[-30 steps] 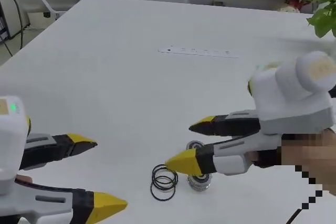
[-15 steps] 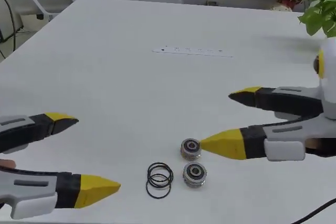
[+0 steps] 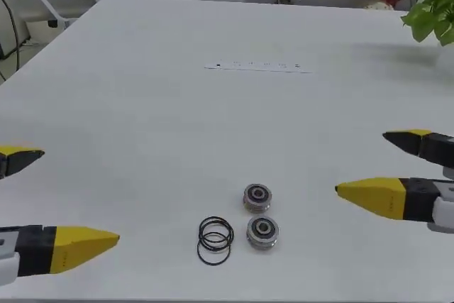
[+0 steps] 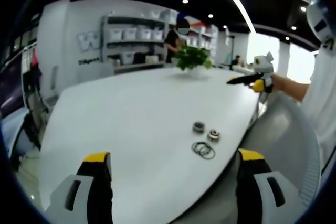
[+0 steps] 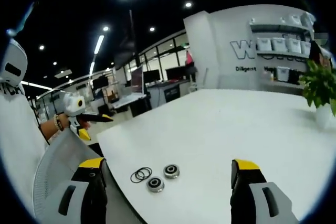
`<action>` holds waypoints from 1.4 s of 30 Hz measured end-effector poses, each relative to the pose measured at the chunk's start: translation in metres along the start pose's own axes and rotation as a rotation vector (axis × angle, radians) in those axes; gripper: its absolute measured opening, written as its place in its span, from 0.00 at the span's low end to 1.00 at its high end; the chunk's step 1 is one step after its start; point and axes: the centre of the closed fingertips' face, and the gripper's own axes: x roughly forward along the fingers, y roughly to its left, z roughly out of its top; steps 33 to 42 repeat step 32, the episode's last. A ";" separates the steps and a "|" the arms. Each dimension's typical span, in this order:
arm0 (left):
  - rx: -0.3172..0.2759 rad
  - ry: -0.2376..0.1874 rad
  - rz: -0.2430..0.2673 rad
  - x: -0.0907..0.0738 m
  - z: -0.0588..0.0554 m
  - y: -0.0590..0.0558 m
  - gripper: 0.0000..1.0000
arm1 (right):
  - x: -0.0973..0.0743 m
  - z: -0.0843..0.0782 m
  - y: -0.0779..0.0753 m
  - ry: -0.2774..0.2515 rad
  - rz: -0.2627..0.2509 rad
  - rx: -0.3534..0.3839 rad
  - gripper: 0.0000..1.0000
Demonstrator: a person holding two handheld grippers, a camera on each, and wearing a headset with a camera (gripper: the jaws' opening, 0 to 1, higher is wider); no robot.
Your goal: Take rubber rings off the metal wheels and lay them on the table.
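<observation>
left gripper (image 3: 79, 194): jaws spread wide, nothing between them; we hold it left of the parts.
right gripper (image 3: 360, 162): jaws spread wide too, off to the right.
wheels: far wheel (image 3: 257, 197) and near wheel (image 3: 262, 233), small, metal, close together on the table (image 3: 177, 104), between our grippers.
rings (image 3: 214, 240): thin black loops, overlapping, flat just beside the near wheel.

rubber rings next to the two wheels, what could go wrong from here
1. The rubber rings lie overlapped close to the near edge of the table. A careless sweep by the open left gripper could push them off.
2. The far wheel and near wheel sit loose and close together. Gripping one with the open right gripper might knock the other into the rings.
</observation>
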 end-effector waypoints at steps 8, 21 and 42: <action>-0.010 0.049 0.013 0.000 -0.016 -0.001 0.99 | -0.010 -0.028 -0.007 0.066 -0.028 0.060 0.99; -0.032 0.074 0.031 0.000 -0.024 -0.003 0.94 | -0.013 -0.068 0.005 0.212 -0.005 0.063 0.99; 0.002 0.109 0.031 0.000 -0.025 -0.013 0.92 | -0.016 -0.086 0.011 0.307 0.011 0.017 0.99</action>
